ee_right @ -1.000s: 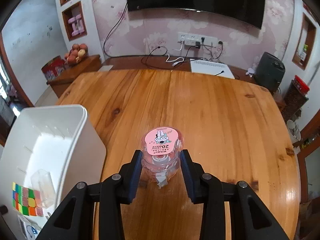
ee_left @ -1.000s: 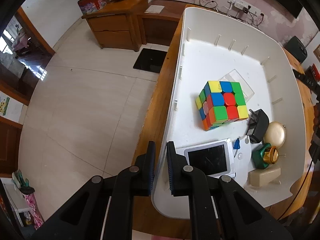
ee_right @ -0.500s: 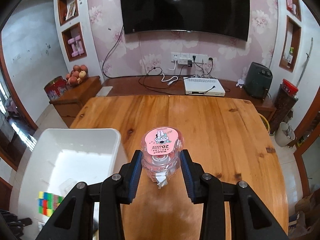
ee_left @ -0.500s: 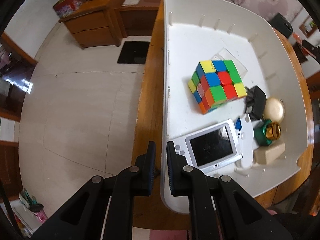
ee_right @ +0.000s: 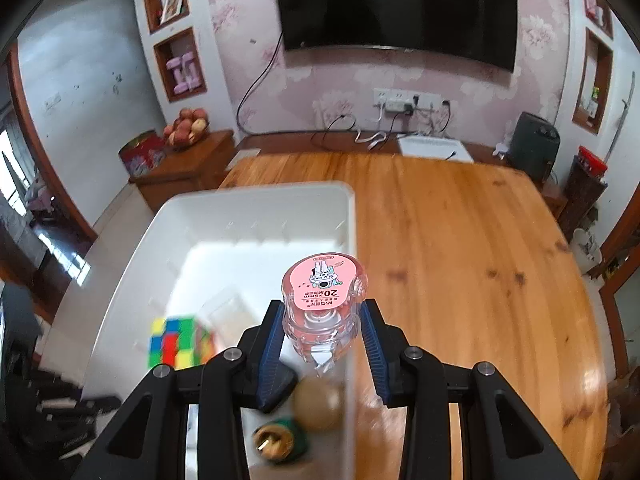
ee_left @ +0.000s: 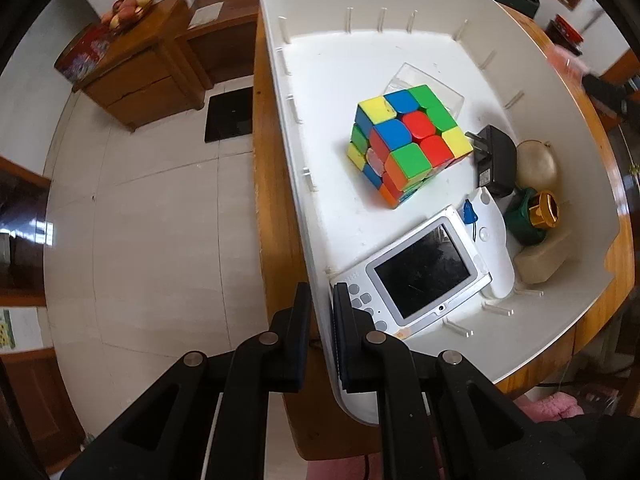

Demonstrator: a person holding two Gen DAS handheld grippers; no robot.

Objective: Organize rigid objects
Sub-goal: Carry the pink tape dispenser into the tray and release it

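My left gripper (ee_left: 322, 308) is shut on the near left wall of the white bin (ee_left: 298, 152), one finger on each side of it. The bin holds a colourful puzzle cube (ee_left: 404, 148), a white handheld game device (ee_left: 420, 276), a black plug adapter (ee_left: 494, 160), a green and gold bottle (ee_left: 534, 216), a round cream case (ee_left: 536, 164), a beige block (ee_left: 544, 256) and a clear box (ee_left: 424, 84). My right gripper (ee_right: 322, 338) is shut on a clear correction tape dispenser with a pink label (ee_right: 322, 292), held above the bin's right rim (ee_right: 348, 232).
The bin sits at the left edge of a wooden table (ee_right: 460, 248). A wooden cabinet with a fruit bowl (ee_left: 132, 64) stands beyond on the tiled floor (ee_left: 152, 220). A TV (ee_right: 396, 4), power strip and white box line the far wall.
My right gripper has carried the tape dispenser left, from over the bare table to over the bin's right edge. The left gripper keeps its hold on the bin wall.
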